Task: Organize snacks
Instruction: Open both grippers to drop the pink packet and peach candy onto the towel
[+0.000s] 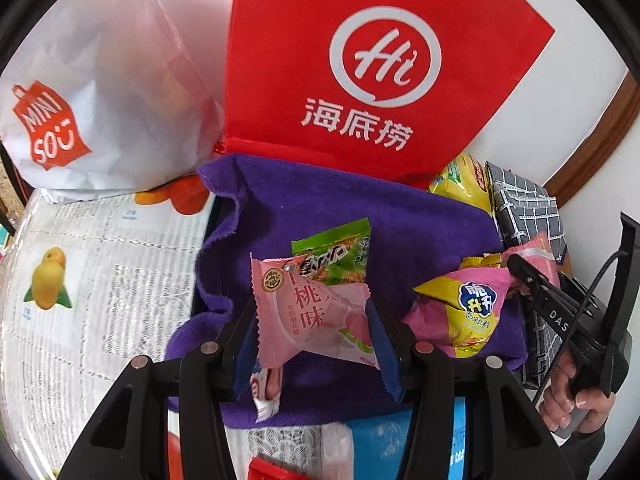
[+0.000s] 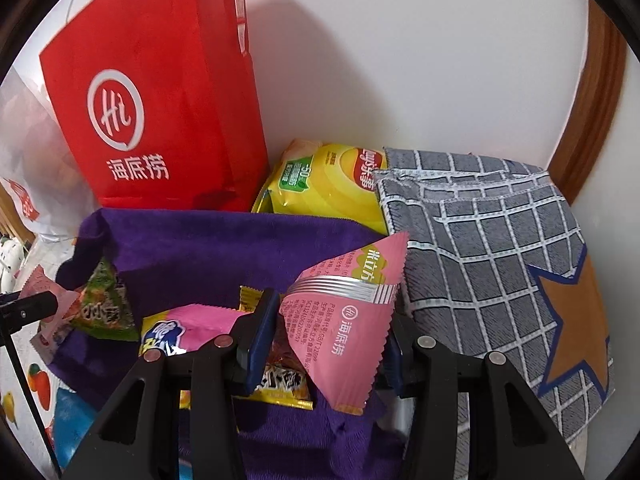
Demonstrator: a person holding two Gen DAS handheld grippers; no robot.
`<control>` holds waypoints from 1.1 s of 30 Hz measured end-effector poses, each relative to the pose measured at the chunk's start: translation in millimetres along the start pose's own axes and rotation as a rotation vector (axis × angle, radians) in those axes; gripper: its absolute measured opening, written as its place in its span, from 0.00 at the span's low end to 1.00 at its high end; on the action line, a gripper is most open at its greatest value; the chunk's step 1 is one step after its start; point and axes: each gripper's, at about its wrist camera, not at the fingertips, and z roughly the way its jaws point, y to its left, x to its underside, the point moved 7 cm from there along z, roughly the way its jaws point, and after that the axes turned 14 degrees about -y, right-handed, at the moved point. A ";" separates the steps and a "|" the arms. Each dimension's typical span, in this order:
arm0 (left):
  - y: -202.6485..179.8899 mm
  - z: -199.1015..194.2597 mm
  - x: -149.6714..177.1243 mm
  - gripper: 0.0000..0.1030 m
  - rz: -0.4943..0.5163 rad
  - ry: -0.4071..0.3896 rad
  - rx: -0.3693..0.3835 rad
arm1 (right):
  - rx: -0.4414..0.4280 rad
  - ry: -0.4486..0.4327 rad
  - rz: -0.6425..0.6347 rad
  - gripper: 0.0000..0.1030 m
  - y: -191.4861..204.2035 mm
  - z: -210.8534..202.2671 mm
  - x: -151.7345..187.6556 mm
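My left gripper is shut on a pink peach-flavour snack packet, held above a purple cloth. A green packet lies on the cloth behind it. A pink-and-yellow packet lies to the right. My right gripper is shut on a pink Haidilao snack packet above the same purple cloth. Below it lie a yellow packet and the pink-and-yellow packet. The green packet is at the left. The right gripper also shows in the left wrist view.
A red Haidilao bag stands against the white wall, with a white Miniso bag to its left. A yellow Lay's chip bag and a grey checked cloth lie at the right. A newspaper-print cover lies to the left.
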 end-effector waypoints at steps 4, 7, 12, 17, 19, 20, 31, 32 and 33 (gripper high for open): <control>-4.4 11.2 4.2 0.48 0.006 0.019 0.014 | -0.007 -0.005 -0.005 0.46 1.8 6.9 -1.8; -6.7 16.2 6.4 0.48 0.009 0.030 0.022 | -0.013 -0.002 -0.009 0.46 4.6 12.3 -2.3; -11.3 19.4 7.6 0.48 0.021 0.033 0.034 | -0.021 0.005 -0.026 0.48 9.9 18.5 -3.9; -12.9 19.1 8.9 0.48 0.025 0.040 0.044 | -0.057 0.017 -0.030 0.48 17.6 18.8 -4.2; -14.6 20.1 9.6 0.50 0.031 0.047 0.040 | -0.080 0.022 -0.028 0.47 21.3 17.7 -3.9; -15.4 20.7 9.7 0.53 0.035 0.051 0.038 | -0.085 0.022 -0.025 0.47 22.5 16.6 -4.3; -14.1 -9.0 1.7 0.69 0.052 0.003 0.021 | -0.072 -0.002 -0.036 0.58 26.3 -19.4 -11.9; -13.0 -13.9 1.1 0.69 0.048 -0.002 0.021 | -0.069 -0.006 -0.035 0.58 27.0 -26.3 -12.6; -11.9 -19.0 0.4 0.69 0.044 -0.008 0.020 | -0.067 -0.010 -0.032 0.58 27.4 -32.2 -13.1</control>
